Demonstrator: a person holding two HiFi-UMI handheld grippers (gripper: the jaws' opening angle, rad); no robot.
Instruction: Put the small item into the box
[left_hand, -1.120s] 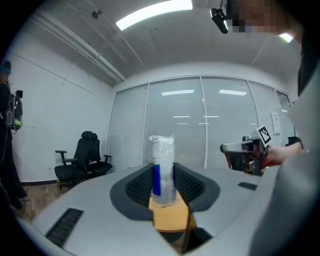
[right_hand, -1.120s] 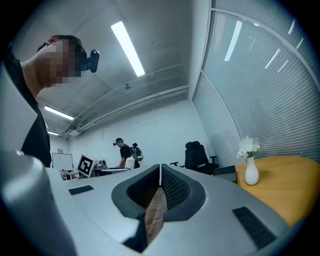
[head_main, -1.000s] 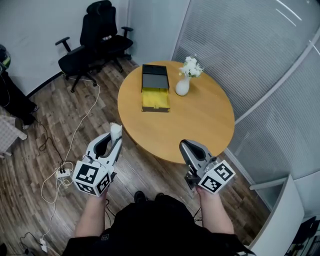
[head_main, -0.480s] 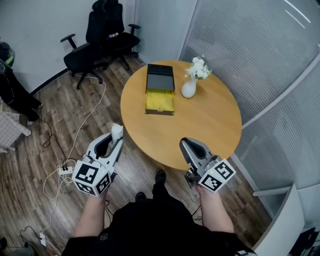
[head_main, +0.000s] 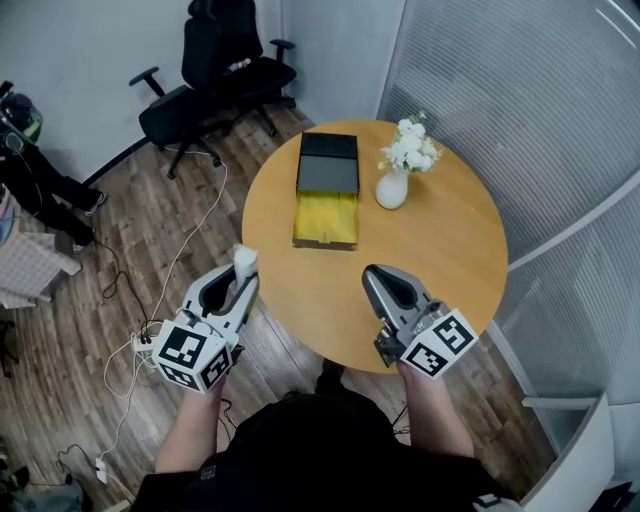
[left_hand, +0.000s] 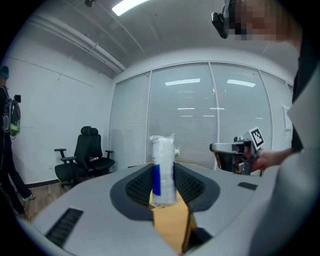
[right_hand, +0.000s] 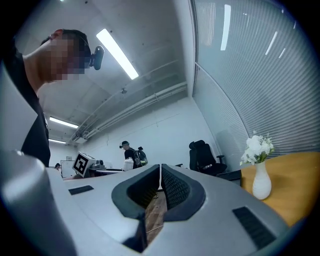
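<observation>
The small item (left_hand: 163, 170), a white wrapped roll with some blue on it, is clamped upright in the left tongs (head_main: 241, 272), just off the near edge of the round worktop (head_main: 440, 250). The box (head_main: 326, 215) sits open further back, beside a vase of white flowers (head_main: 392, 185). Meanwhile the right tongs (right_hand: 160, 182) are pressed together with nothing in them.

A round wooden table (head_main: 440, 240) spreads under and ahead of the right gripper (head_main: 372, 272), a white flower vase (head_main: 391, 188) well beyond its tips. Black office chairs (head_main: 215, 85) stand far ahead of the left gripper (head_main: 244, 268), cables (head_main: 197, 232) trailing on the floor (head_main: 130, 250) below.
</observation>
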